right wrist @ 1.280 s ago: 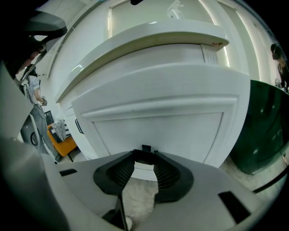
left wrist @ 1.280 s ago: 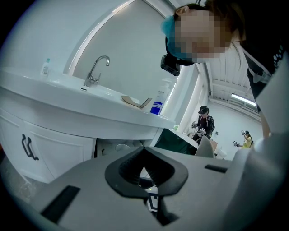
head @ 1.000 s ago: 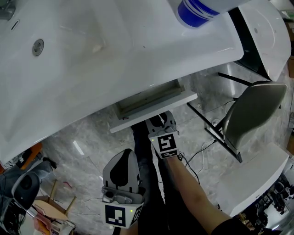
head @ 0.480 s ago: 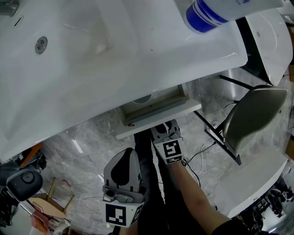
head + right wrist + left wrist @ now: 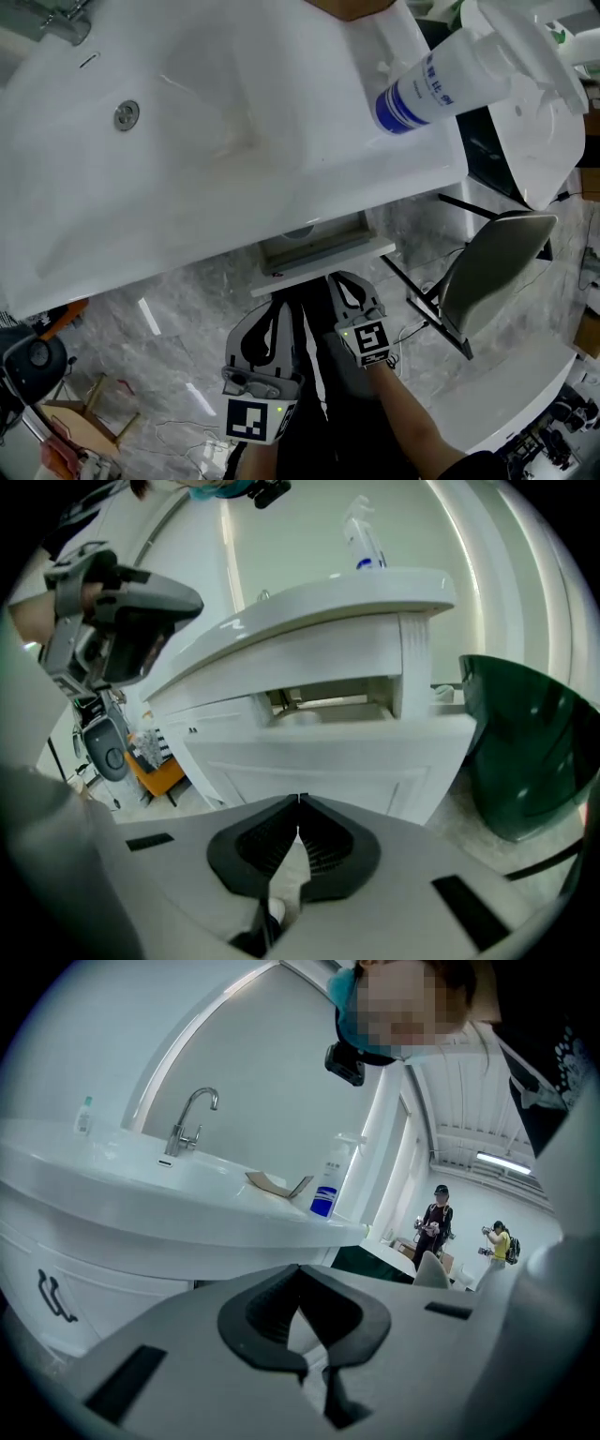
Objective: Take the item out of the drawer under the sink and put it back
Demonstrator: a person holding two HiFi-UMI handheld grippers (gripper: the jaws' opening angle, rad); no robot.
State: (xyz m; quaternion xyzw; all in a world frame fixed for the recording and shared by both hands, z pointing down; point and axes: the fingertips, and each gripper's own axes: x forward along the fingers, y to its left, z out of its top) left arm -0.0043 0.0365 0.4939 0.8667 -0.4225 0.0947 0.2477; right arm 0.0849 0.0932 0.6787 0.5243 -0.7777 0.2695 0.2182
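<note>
The white sink [image 5: 234,141] has an open drawer [image 5: 319,246] under its front edge. A pale round thing [image 5: 300,232] shows at the drawer's back; I cannot tell what it is. My right gripper [image 5: 341,278] is shut and empty, just in front of the drawer's front panel [image 5: 328,264] and clear of it. In the right gripper view the drawer [image 5: 328,726] stands open straight ahead, beyond the touching tips of the right gripper [image 5: 298,803]. My left gripper [image 5: 278,306] hangs lower and to the left. It is shut on nothing and tilts up at the sink [image 5: 141,1194].
A spray bottle [image 5: 441,80] with a blue label stands on the sink's right rim, near a cardboard piece [image 5: 277,1183] and the faucet [image 5: 192,1117]. A grey chair [image 5: 492,267] and a dark green bin [image 5: 525,752] stand to the right. Two people [image 5: 436,1222] are far off.
The right gripper's jaws, open at the drawer front a second ago, are now shut and sit slightly back from it. The head view has swung, showing more of the sink top.
</note>
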